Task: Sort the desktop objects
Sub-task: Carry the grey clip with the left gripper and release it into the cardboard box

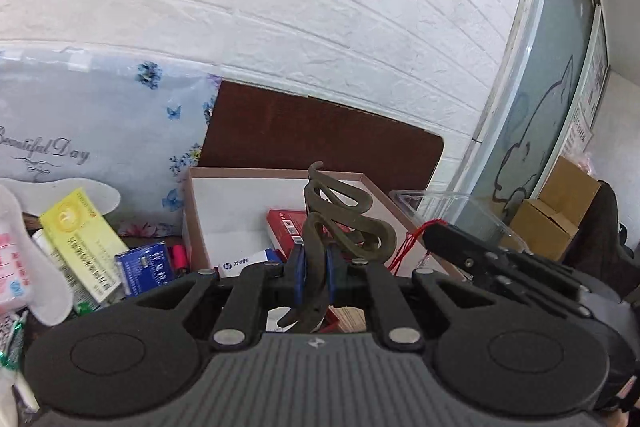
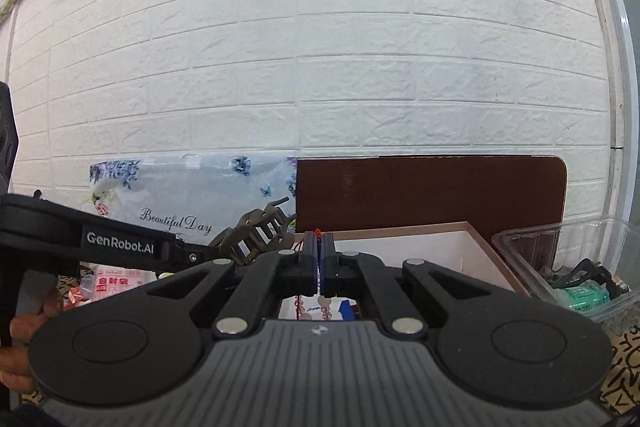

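Observation:
My left gripper (image 1: 316, 269) is shut on an olive-brown hair claw clip (image 1: 344, 223) and holds it above the open white cardboard box (image 1: 240, 203). The clip also shows in the right wrist view (image 2: 256, 231), at the tip of the left gripper. My right gripper (image 2: 319, 259) is shut on a red cord (image 2: 318, 233) from which pink beads (image 2: 320, 307) hang below the fingers, over the same box (image 2: 404, 251). In the left wrist view the right gripper (image 1: 448, 239) is at the right with the red cord (image 1: 412, 239) trailing.
The box holds a red carton (image 1: 286, 227) and a white-blue HP carton (image 1: 248, 261). A clear plastic tray (image 2: 568, 267) with dark and green items stands right. Yellow box (image 1: 80, 235), blue box (image 1: 146, 267) and packets lie left. A brown board (image 2: 432, 191) leans on the brick wall.

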`<control>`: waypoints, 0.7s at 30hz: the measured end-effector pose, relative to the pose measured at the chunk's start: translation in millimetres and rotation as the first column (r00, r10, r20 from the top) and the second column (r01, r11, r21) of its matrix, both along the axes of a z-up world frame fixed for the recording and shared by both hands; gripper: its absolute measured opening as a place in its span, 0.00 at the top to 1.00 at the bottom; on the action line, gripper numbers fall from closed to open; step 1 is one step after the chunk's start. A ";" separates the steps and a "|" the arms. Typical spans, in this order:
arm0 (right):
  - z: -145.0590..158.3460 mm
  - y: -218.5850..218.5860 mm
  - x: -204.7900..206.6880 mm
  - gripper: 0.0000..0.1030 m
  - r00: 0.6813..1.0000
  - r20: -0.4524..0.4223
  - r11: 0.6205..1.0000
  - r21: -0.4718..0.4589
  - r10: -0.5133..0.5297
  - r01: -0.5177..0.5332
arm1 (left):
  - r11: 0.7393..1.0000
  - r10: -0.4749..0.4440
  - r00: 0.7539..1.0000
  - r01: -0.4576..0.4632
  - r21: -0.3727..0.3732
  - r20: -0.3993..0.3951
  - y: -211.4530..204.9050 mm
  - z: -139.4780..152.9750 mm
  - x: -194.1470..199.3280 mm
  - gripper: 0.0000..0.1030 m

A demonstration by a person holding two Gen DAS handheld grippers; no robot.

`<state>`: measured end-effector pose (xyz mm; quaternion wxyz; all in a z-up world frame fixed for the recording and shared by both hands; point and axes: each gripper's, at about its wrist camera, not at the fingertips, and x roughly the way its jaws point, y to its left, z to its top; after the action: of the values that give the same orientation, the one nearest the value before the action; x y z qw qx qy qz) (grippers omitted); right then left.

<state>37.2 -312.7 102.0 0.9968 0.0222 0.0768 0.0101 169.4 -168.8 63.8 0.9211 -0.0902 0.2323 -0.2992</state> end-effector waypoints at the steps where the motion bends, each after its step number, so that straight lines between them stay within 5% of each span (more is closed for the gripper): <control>1: -0.1 -5.9 7.1 1.00 1.000 -0.009 1.000 -0.003 -0.005 0.005 | 1.000 0.007 1.000 -0.007 0.002 -0.009 -4.7 -2.9 7.3 0.91; 16: -56.0 -69.9 109.9 0.98 0.974 -0.224 0.997 0.059 -0.030 0.045 | 0.997 0.006 0.996 0.002 0.082 -0.089 -60.6 -45.2 88.8 0.89; 18: -60.9 -72.7 116.7 0.94 0.965 -0.262 0.997 0.065 -0.025 0.044 | 0.995 -0.002 0.997 0.010 0.096 -0.081 -63.6 -47.6 89.1 0.60; 20: -65.3 -72.3 119.6 0.90 0.957 -0.287 0.998 0.037 -0.035 0.048 | 0.996 0.011 0.998 -0.005 0.092 -0.059 -63.1 -49.8 86.7 0.20; 21: -67.3 -71.6 120.5 0.88 0.954 -0.296 0.999 0.021 -0.039 0.048 | 0.997 0.018 0.999 -0.015 0.079 -0.034 -61.6 -50.1 83.8 0.17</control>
<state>157.7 -384.3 34.7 0.9737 0.0392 0.2241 -0.0142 253.2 -230.3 13.7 0.9221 -0.0610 0.2592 -0.2806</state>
